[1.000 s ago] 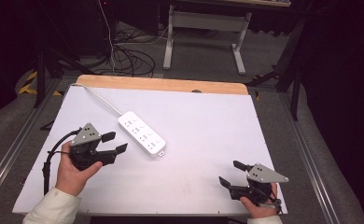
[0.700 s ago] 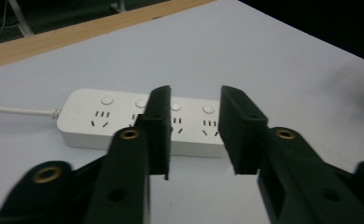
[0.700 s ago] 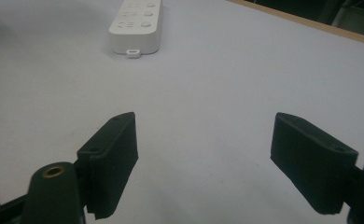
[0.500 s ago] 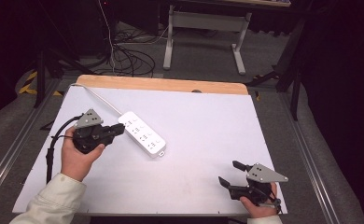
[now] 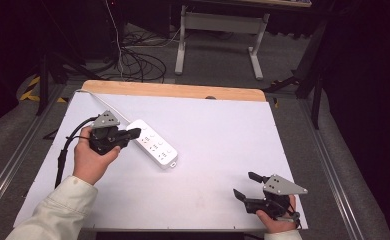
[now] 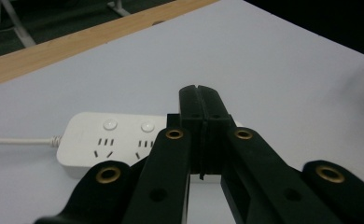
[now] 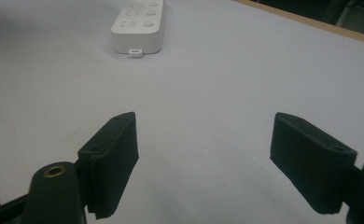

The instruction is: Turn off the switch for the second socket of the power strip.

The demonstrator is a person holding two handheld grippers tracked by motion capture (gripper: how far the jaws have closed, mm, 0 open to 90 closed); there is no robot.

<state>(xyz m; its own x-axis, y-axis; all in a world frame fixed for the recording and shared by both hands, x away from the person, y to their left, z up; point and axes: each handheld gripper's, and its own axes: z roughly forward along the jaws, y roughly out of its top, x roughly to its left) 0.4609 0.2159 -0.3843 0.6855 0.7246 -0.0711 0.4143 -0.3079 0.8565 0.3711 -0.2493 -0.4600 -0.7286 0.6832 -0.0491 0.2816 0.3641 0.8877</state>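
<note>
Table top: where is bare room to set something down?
Bare: the white table between the power strip and the right gripper, and the far right corner. Crowded: far left, where the left gripper, shut, hangs over the strip.

From my feed the white table (image 5: 223,130) has a wooden strip (image 5: 173,91) along its far edge. Grey carpeted floor (image 5: 223,60) beyond it, a tangle of black cables (image 5: 138,62) off the far left corner, and a white-legged desk frame (image 5: 218,30). Room's pretty dark otherwise.
</note>
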